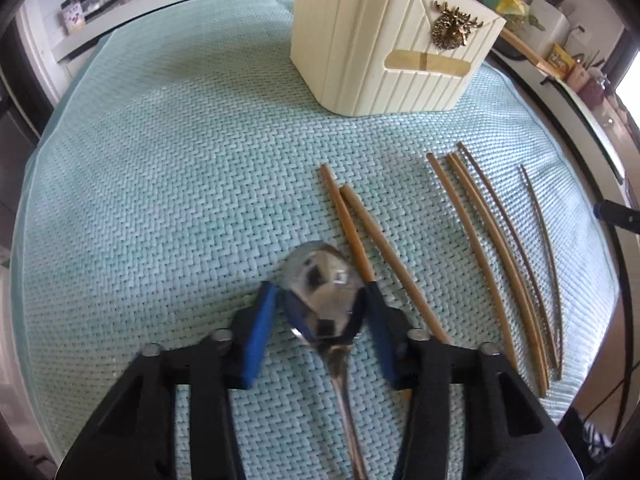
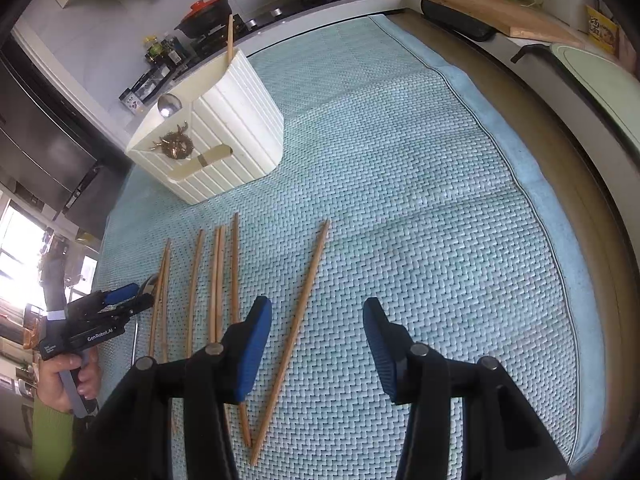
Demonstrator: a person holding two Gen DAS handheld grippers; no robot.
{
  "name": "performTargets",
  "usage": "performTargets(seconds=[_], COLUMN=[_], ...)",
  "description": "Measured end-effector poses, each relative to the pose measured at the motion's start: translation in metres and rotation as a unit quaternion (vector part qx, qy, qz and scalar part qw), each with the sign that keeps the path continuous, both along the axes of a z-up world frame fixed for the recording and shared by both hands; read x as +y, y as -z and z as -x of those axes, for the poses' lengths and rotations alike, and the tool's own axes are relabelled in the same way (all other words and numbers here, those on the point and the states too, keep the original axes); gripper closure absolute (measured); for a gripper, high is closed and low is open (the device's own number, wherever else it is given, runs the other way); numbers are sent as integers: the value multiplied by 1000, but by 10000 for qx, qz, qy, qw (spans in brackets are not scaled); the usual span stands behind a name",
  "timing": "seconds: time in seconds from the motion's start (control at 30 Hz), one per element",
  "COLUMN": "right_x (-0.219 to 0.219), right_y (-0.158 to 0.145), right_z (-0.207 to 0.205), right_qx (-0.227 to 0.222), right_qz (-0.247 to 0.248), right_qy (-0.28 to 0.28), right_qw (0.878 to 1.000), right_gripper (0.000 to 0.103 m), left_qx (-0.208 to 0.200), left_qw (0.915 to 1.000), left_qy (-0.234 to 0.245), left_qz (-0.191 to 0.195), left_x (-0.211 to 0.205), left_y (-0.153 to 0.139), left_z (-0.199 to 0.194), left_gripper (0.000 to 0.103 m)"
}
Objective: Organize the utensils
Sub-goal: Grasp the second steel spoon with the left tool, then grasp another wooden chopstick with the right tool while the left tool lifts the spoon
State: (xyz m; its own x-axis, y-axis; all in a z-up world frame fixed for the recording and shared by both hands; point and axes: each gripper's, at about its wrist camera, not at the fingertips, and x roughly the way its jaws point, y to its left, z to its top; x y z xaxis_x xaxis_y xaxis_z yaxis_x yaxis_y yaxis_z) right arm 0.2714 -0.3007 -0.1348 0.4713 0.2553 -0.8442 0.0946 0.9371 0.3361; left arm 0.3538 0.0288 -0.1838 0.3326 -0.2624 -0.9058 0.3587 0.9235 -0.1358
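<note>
Left wrist: left tongs (image 1: 320, 300) clamp spoon (image 1: 320, 292) bowl; right tongs (image 2: 318, 344) parted, empty.

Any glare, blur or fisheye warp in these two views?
Left wrist: spoon bowl mirrors the scene with bright glare; the hand-held gripper's left fingertip is slightly smeared; chopsticks bow from fisheye. Right wrist: sharp, window blown out at the left edge.

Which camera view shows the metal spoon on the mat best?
The left wrist view. There the spoon fills the foreground, its bowl between the left claw fingers. The right wrist view shows only a sliver of it beside that claw at the left edge.
</note>
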Motion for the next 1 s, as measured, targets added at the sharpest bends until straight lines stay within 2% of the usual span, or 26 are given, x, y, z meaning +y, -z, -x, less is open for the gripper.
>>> performTargets(seconds=[0.2,0.33,0.4,0.47,0.63,0.7,0.77,0.83,0.87,0.9,0.93,0.97,1.0], right_x=[4,3,2,5,25,38,51,58,61,63,63,61,59], right_y=[4,13,21,28,49,51,52,51,51,51,51,51,51], right_z=[-8,-25,-38,-53,-89,-96,-101,-100,-98,-97,-96,-96,-95], right_qx=[51,282,434,588,821,772,787,815,808,804,776,752,733], right_qz=[-14,16,-5,54,590,956,1292,1430,1490,1516,1494,1453,1387], right_qy=[-26,24,53,6,-192,-295,-439,-460,-502,-520,-498,-477,-452], right_qw=[10000,9996,9990,9983,9947,9920,9875,9853,9843,9838,9845,9854,9866], right_gripper=[55,55,55,55,55,55,62,87,92,95,96,97,98], left_qx=[-105,-174,-206,-269,-324,-286,-224,-197,-152,-162,-164,-141,-118], left_qw=[9999,9997,9995,9991,9977,9972,9967,9972,9976,9977,9978,9981,9981], left_qy=[60,-20,-11,-10,-15,-19,-10,1,2,9,61,113,113], left_qz=[-98,-194,-248,-314,-599,-689,-777,-718,-678,-663,-633,-590,-595], left_x=[11,23,24,25,15,14,13,12,12,10,9,6,5], left_y=[-2,-2,-4,-6,-4,-1,3,4,5,5,4,2,1], left_z=[17,24,26,27,25,24,24,24,23,23,23,22,21], left_gripper=[60,58,53,42,37,36,37,37,38,43,56,62,62])
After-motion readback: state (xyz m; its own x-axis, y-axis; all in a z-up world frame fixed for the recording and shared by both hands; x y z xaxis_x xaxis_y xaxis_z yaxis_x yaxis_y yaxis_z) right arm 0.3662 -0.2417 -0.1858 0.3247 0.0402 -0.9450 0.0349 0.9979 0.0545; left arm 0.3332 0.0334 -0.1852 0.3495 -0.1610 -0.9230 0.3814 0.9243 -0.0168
